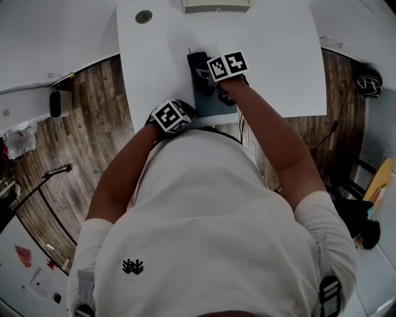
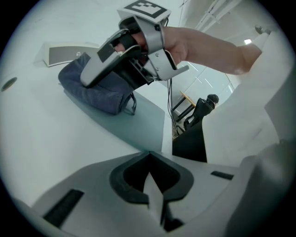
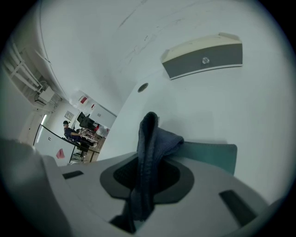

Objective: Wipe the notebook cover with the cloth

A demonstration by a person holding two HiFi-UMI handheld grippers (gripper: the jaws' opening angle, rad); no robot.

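A teal notebook [image 1: 216,104] lies on the white table [image 1: 278,56] near its front edge. On its far end rests a dark blue cloth [image 1: 198,64], bunched up. My right gripper [image 1: 213,75] is shut on this cloth [image 3: 150,139], a fold of which runs up between the jaws, and the notebook [image 3: 215,156] shows just beyond. My left gripper [image 1: 176,116] hovers at the table's front edge, left of the notebook's near corner. In the left gripper view its jaws are shut with nothing in them, and the cloth [image 2: 95,90], notebook [image 2: 141,125] and right gripper [image 2: 122,55] lie ahead.
A flat white device with a grey front [image 3: 203,60] stands at the table's far edge [image 1: 216,5]. A round cable hole [image 1: 143,17] sits at the far left. Wooden floor [image 1: 93,124] surrounds the table, with cables [image 1: 331,133] to the right.
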